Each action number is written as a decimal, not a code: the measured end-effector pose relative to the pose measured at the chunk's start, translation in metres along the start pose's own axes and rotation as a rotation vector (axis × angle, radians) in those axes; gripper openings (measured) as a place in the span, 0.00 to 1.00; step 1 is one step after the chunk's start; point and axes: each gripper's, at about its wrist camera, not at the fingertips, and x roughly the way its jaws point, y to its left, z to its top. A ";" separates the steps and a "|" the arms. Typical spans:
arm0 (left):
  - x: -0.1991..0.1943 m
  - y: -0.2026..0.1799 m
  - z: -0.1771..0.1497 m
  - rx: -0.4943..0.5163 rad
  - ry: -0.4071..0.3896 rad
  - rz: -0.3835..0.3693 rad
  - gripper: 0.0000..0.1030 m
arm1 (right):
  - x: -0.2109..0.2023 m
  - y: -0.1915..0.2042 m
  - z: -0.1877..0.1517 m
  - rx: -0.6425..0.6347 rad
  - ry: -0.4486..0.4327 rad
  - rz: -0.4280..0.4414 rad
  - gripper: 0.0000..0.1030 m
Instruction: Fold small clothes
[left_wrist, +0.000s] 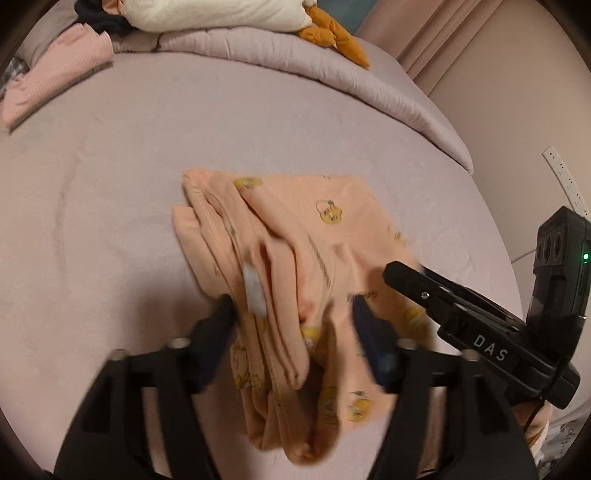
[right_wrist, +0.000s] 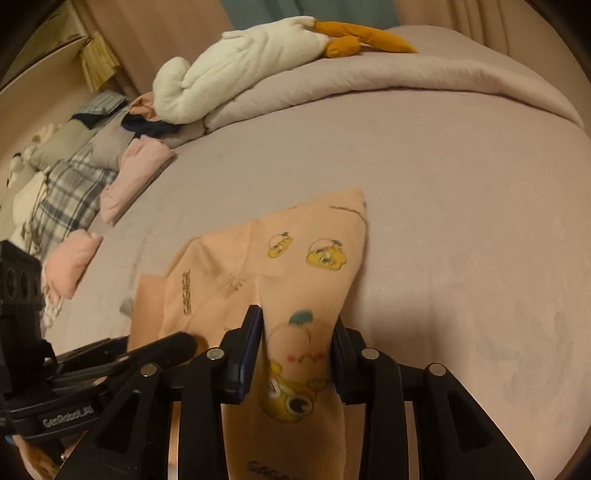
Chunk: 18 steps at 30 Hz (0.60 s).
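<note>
**Peach garment bunched between both grippers on the bed**

The bed (left_wrist: 110, 155) is filling both views, its mauve sheet carrying everything. A rolled duvet (right_wrist: 406, 85) is lying along the far edge at twelve o'clock, with a white plush goose (right_wrist: 240, 70) resting on it. Folded clothes (right_wrist: 136, 177) are sitting at ten o'clock. The peach garment (left_wrist: 325, 229), printed with yellow cartoons, is lying crumpled mid-sheet, trailing toward six o'clock. The left gripper (left_wrist: 291, 314) is standing released, fingers spread around a loose fold. The right gripper (right_wrist: 297, 332) is grasping a raised fold of the garment.
</note>
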 end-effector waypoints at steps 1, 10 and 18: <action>-0.006 -0.001 0.000 0.007 -0.025 0.007 0.76 | -0.006 0.000 -0.001 0.000 -0.014 -0.016 0.52; -0.089 -0.018 0.000 0.078 -0.246 0.073 0.99 | -0.088 0.022 0.006 -0.029 -0.214 -0.009 0.83; -0.110 -0.021 -0.020 0.081 -0.258 0.133 1.00 | -0.115 0.041 -0.002 -0.067 -0.258 -0.035 0.90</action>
